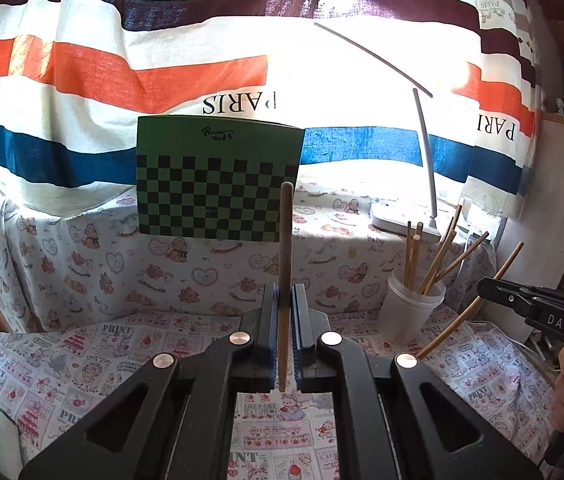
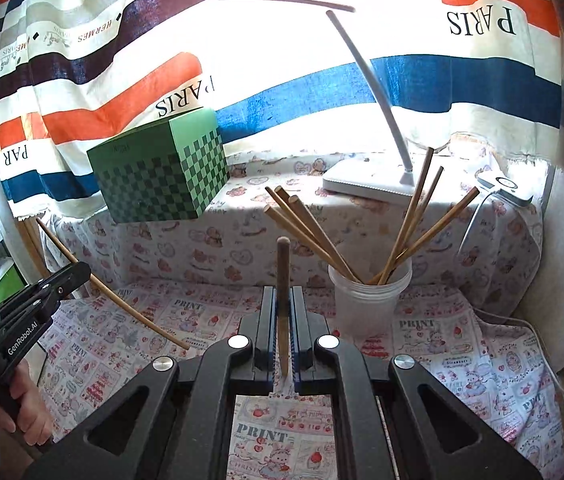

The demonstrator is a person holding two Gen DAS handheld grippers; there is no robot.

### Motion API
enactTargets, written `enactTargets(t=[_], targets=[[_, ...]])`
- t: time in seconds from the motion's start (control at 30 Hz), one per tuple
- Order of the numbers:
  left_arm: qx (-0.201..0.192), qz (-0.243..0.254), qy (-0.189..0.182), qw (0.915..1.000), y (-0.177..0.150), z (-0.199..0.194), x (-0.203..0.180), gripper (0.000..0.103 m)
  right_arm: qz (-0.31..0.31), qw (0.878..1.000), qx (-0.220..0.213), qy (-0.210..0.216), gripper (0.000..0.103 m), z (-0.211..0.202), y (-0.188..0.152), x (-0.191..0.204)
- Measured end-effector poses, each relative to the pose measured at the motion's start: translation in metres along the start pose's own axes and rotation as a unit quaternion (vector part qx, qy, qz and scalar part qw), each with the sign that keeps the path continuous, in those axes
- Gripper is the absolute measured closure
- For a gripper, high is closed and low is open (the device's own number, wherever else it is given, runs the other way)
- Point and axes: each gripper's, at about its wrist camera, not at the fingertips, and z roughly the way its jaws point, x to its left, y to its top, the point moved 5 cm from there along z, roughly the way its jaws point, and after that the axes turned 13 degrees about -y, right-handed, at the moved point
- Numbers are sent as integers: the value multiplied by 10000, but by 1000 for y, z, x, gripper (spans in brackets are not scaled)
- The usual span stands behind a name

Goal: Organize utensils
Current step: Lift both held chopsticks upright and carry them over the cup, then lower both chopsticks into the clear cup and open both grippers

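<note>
Each claw pinches 1 chopstick (image 1: 284, 280), its long axis running upright between the pads. The right claw (image 2: 283, 300) sits just beside the cup (image 2: 369, 300), up and to its right; the left claw (image 1: 284, 300) is farther away.

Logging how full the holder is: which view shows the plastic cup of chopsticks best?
The right wrist view: the plastic cup sits near centre, rim, body and splayed chopsticks all visible. In the left wrist view the cup is off to the right and further away, its sticks smaller and harder to separate.
</note>
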Motion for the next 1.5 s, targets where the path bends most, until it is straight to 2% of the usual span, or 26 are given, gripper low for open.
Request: enactTargets(t=[0.2,0.47,0.7,0.83,0.97,1.03,1.13,1.33,1.5], targets=[[44,218,-258,9994,13,-1,-25,98,72,9999,-118,-46,96,-14,12,-15],[124,565,-1101,9922,27,0,-75,98,197,9980,-520,-311,96,-42,41,-44],[-220,954,-1300,9867,59,4,-117,98,373,9918,-1098,-536,96,-65,85,-66],[-384,975,-1505,9830,88,14,-136,98,552,9891,-1193,-661,96,-55,108,-77],[-498,801,-2033,9746,114,27,-151,98,795,9892,-1117,-520,96,-35,116,-86],[-637,858,-2000,9739,126,34,-156,98,851,9896,-1064,-469,96,-25,115,-89],[-739,1071,-1713,9766,133,54,-160,98,915,9897,-982,-490,96,-11,112,-94],[-435,872,-1560,9829,115,115,-146,98,969,9916,-693,-511,96,21,108,-103],[-157,878,-1483,9849,102,147,-145,98,970,9934,-410,-461,96,41,104,-106]])
